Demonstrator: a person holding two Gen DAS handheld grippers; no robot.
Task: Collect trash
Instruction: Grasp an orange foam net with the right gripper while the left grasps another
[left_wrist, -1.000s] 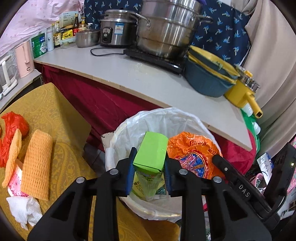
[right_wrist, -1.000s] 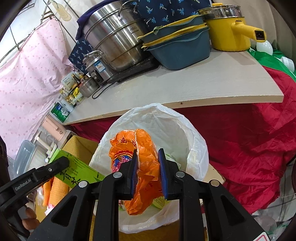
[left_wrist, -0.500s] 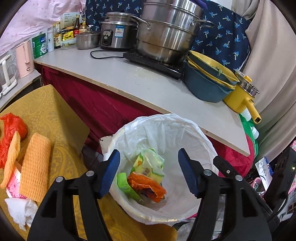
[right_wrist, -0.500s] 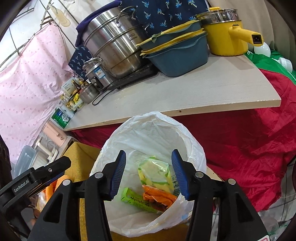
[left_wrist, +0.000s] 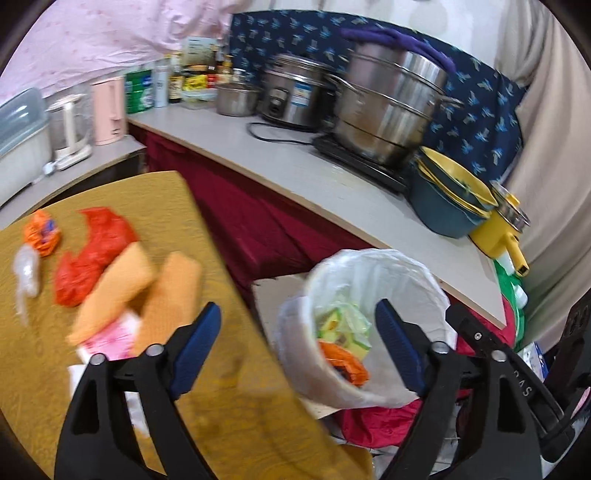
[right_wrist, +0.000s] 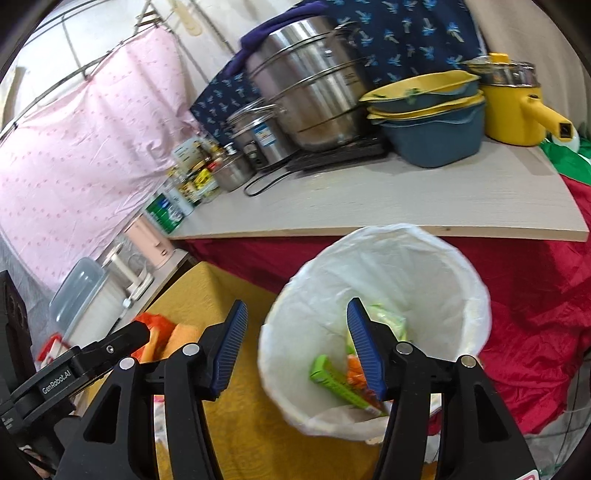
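Note:
A trash bin with a white liner (left_wrist: 373, 266) (right_wrist: 436, 258) stands beside the yellow-clothed table (left_wrist: 229, 406). In it lie a green box (right_wrist: 332, 380), an orange wrapper (left_wrist: 343, 362) and a pale green packet (left_wrist: 340, 321). My left gripper (left_wrist: 297, 332) is open and empty, between table edge and bin. My right gripper (right_wrist: 295, 332) is open and empty at the bin's left rim. On the table lie a red plastic bag (left_wrist: 92, 251), two orange foam sleeves (left_wrist: 122, 288), a small orange wrapper (left_wrist: 42, 232), clear plastic (left_wrist: 26, 273), pink paper (left_wrist: 110, 336).
A grey counter (left_wrist: 295, 170) behind the bin holds steel pots (left_wrist: 388, 107), a rice cooker (left_wrist: 295, 96), blue-yellow bowls (left_wrist: 450, 199) and a yellow pot (left_wrist: 506, 229). Red cloth (right_wrist: 535, 314) hangs below it. A pink kettle (left_wrist: 107, 110) stands at the left.
Both grippers released the green box and orange wrapper into the bin, opened wide, and now swing left toward the table, bringing the table trash into the left view.

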